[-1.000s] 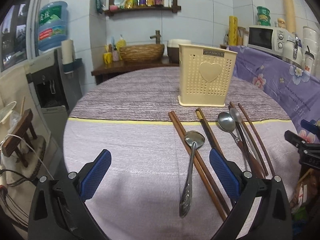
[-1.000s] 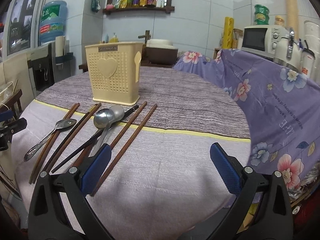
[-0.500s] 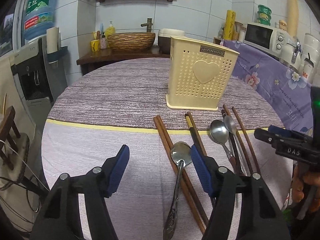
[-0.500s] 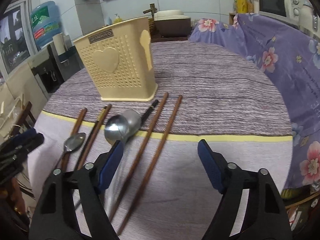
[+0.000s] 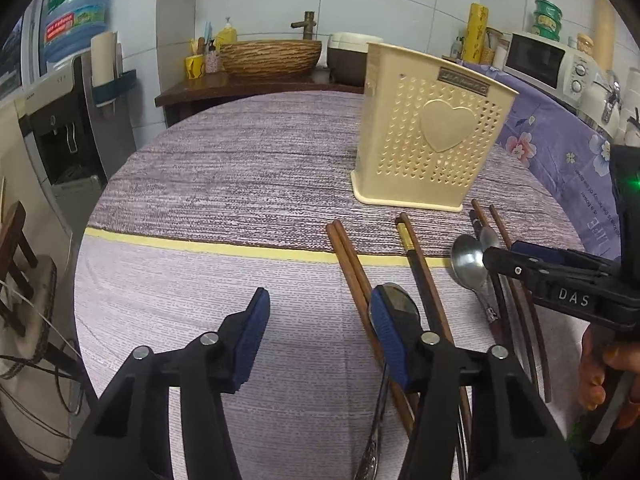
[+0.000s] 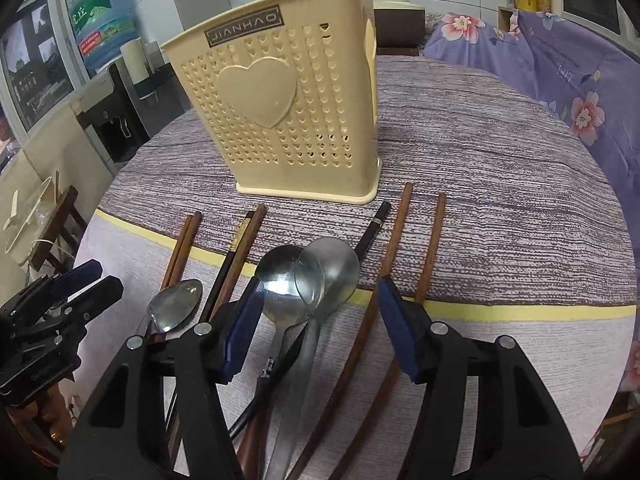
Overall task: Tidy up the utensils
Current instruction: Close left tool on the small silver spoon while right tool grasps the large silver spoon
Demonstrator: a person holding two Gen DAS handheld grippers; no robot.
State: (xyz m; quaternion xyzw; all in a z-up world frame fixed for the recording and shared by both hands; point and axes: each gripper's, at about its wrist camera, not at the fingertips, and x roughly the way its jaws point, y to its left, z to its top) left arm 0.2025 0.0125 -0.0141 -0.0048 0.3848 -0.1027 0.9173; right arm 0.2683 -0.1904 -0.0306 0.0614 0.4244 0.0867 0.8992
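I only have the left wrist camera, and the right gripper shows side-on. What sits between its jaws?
Observer: In the right wrist view, the right gripper frames two large spoons whose bowls overlap. Its jaws are closing, but the pads press on nothing yet.
Operator: Anything tangled with those spoons?
Observer: Yes, a black chopstick runs diagonally beneath their handles.
Operator: How does my left gripper stand against the small spoon?
Observer: From that side, the left gripper is left of the small spoon and apart from it. Its jaws are closing with nothing between them.
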